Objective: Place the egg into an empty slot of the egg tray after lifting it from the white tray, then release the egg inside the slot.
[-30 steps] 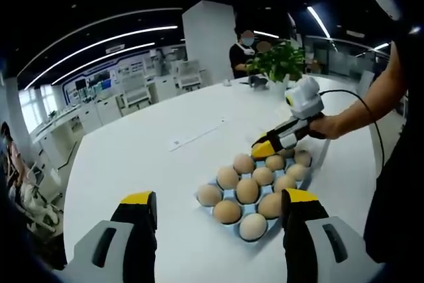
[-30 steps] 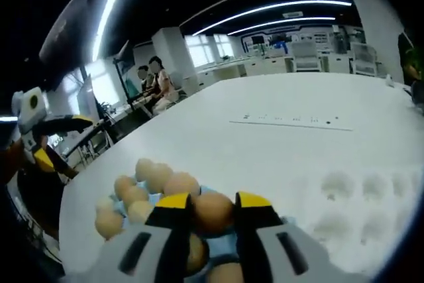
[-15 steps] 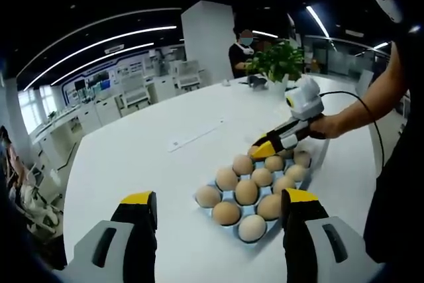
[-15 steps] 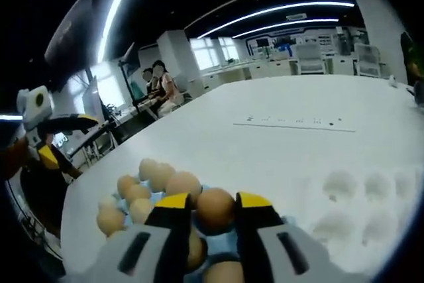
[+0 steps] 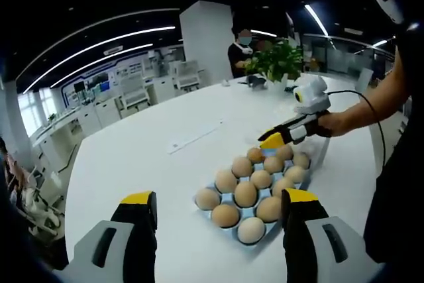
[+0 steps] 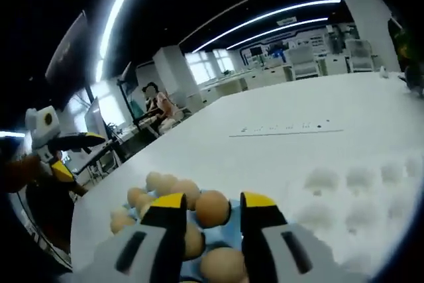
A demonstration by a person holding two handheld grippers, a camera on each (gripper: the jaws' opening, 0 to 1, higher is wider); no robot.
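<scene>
R claw now spread, egg sits freed in egg tray slot vs gripped before: release done. L claw open, idle.

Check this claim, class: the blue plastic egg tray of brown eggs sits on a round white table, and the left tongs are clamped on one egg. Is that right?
Not quite. In the left gripper view the left tongs are open and hold nothing, their jaws spread wide apart. The rest stands: the blue plastic egg tray of brown eggs sits on the round white table.
</scene>
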